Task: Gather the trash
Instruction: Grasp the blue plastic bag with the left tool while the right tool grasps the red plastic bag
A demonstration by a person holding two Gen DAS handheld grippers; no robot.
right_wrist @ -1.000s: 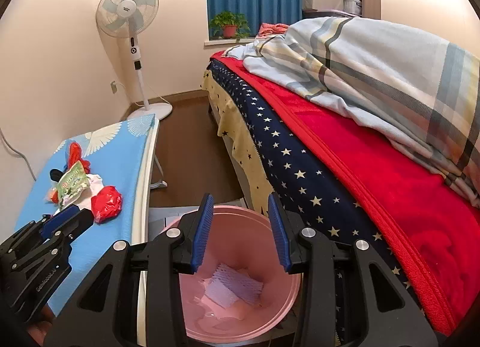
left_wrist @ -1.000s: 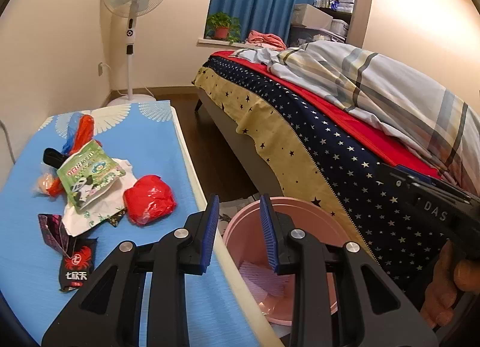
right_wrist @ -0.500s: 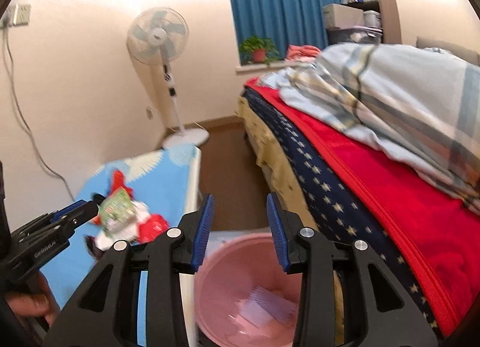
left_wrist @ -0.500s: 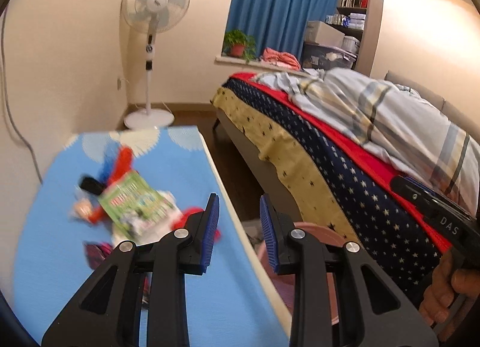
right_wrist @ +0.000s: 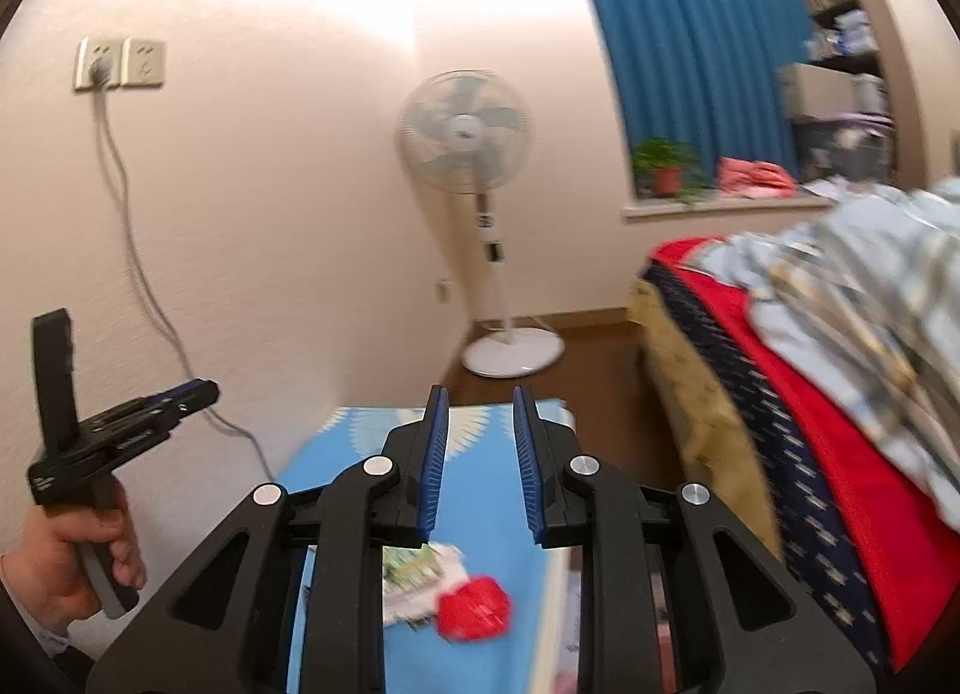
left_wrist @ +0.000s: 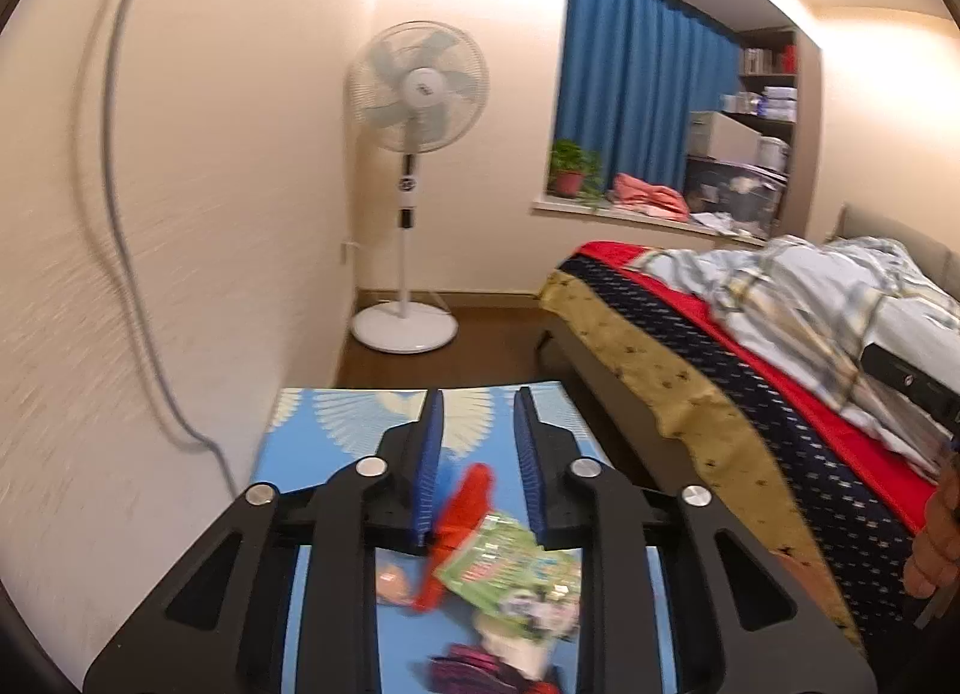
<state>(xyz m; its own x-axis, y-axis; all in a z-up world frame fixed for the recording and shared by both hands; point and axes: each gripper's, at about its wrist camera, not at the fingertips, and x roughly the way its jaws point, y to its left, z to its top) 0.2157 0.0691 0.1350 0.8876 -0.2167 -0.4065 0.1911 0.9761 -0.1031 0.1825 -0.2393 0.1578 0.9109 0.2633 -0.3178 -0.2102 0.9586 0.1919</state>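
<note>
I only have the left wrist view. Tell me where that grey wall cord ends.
Observer: It runs up to a plug in the left wall socket.
Operator: Report the right tongs.
Observer: The right tongs have just been closing; nothing is between them.
Operator: Name trash near the table's right edge.
Observer: A red crumpled wrapper lies there on the blue table, next to the green packet.

Bedroom: fan [left_wrist: 419, 87], blue curtains [left_wrist: 642, 93], bed [left_wrist: 750, 358]

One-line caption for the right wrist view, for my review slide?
Empty right tool raised over the blue table, red wad and wrappers below, left tool alongside, fan behind.
</note>
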